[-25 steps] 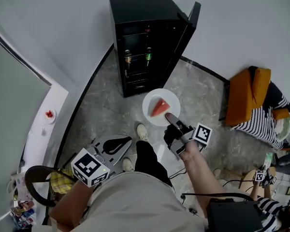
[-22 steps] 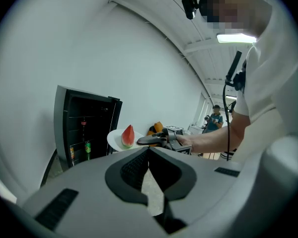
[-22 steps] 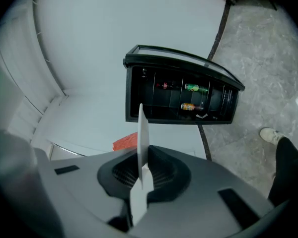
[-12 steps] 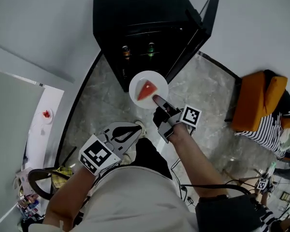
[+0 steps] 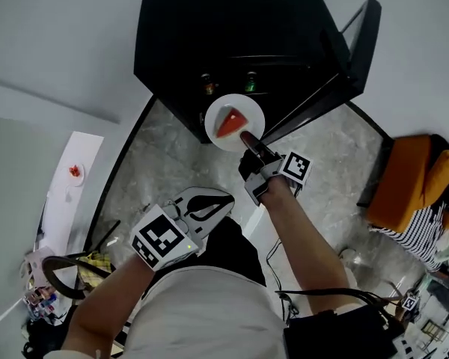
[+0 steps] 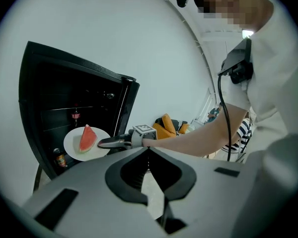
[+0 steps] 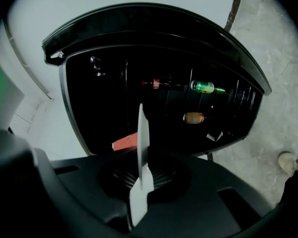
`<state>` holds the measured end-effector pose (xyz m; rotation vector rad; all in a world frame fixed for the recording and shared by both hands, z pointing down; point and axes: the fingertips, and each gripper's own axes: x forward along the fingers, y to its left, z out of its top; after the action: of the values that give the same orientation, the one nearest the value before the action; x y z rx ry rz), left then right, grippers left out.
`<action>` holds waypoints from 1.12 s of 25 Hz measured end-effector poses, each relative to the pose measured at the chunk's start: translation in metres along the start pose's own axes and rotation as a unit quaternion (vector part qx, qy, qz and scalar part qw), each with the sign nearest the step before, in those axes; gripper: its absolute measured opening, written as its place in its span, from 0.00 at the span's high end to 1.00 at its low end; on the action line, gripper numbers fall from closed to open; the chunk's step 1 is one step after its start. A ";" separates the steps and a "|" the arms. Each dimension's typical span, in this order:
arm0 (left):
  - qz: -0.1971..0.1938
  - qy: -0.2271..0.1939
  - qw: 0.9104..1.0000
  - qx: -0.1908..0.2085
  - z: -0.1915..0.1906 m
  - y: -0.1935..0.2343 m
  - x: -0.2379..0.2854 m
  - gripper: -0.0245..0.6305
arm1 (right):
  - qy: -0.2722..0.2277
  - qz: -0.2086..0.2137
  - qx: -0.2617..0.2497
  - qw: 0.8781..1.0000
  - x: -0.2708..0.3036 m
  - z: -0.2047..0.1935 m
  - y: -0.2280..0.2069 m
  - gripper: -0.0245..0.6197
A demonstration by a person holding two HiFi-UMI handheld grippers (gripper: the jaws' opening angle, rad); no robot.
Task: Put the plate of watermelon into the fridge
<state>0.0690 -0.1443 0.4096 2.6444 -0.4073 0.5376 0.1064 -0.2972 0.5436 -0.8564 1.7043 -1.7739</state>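
A white plate [image 5: 223, 135] with a red watermelon wedge [image 5: 229, 123] hangs level in front of the open black fridge [image 5: 209, 36]. My right gripper [image 5: 248, 138] is shut on the plate's near rim. In the right gripper view the plate [image 7: 143, 133] shows edge-on between the jaws, the wedge [image 7: 125, 142] to its left, and the dark shelves lie straight ahead. My left gripper [image 5: 226, 196] is held low beside my body, shut and holding nothing. From the left gripper view I see the plate [image 6: 72, 144], the wedge [image 6: 87, 139] and the right gripper [image 6: 102, 143] in front of the fridge.
The fridge door [image 5: 352, 58] stands open to the right. A green bottle [image 7: 203, 87], a red-capped bottle [image 7: 154, 84] and a can [image 7: 193, 117] lie on its shelves. An orange chair [image 5: 411, 193] is at the right; a white counter [image 5: 63, 200] runs along the left.
The view has closed in on the fridge. The right gripper has carried the plate from above the floor up to the fridge's open front. The left gripper came along, still shut.
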 end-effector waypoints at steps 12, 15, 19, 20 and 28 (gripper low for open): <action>0.012 0.006 1.000 -0.024 0.005 0.039 0.000 0.95 | -0.040 -0.026 0.009 0.999 0.087 0.063 -0.058 0.92; 0.012 0.008 1.000 -0.025 0.006 0.047 0.002 0.95 | -0.047 -0.032 0.015 0.998 0.102 0.073 -0.070 0.92; 0.009 0.009 1.000 -0.022 0.007 0.054 0.007 0.95 | -0.058 -0.041 0.020 0.997 0.116 0.084 -0.085 0.92; 0.008 0.008 1.000 -0.022 0.007 0.056 0.008 0.95 | -0.060 -0.042 0.018 0.997 0.120 0.087 -0.087 0.92; 0.003 0.008 1.000 -0.026 0.007 0.074 0.021 0.95 | -0.072 -0.049 0.022 0.996 0.143 0.100 -0.100 0.92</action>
<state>0.0630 -0.2162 0.4368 2.5884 -0.4184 0.5431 0.0924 -0.4634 0.6555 -1.0370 1.5496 -1.7605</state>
